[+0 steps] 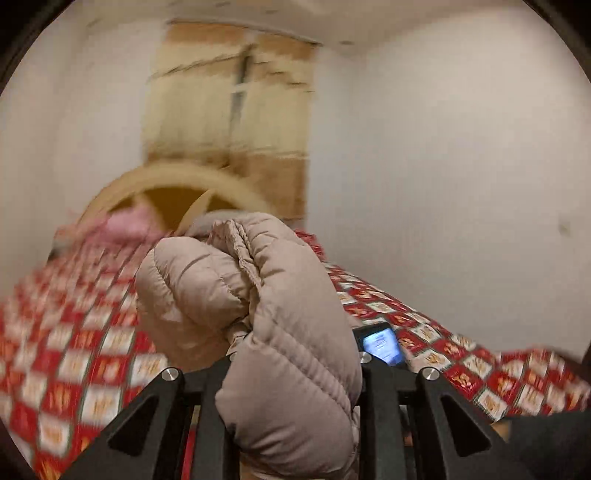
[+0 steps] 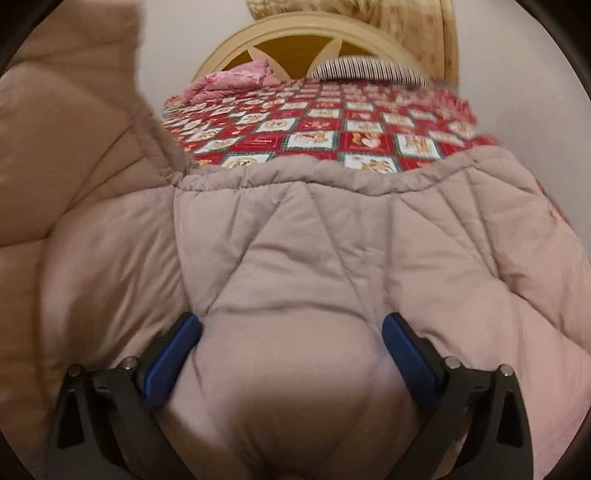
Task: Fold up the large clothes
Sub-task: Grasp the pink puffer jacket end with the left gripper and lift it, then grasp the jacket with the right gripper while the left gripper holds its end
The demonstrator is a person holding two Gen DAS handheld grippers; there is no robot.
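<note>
A beige quilted puffer jacket (image 2: 295,229) lies spread over the near part of a bed. In the right wrist view a thick puffy bulge of it fills the gap between the blue pads (image 2: 173,354), and my right gripper (image 2: 290,350) is shut on that fold. Another part of the jacket rises up the left edge of that view. In the left wrist view, a bunched, folded-over part of the jacket (image 1: 258,280) stands up from between the black fingers. My left gripper (image 1: 291,354) is shut on it above the bed, and the fabric hides its fingertips.
The bed has a red checked bedspread (image 2: 332,122), an arched cream headboard (image 2: 306,33), pink bedding (image 2: 236,79) and a striped pillow (image 2: 369,68). A small lit screen (image 1: 380,343) shows just behind the held jacket. White walls flank the bed, and a dark sleeve (image 1: 546,443) shows at lower right.
</note>
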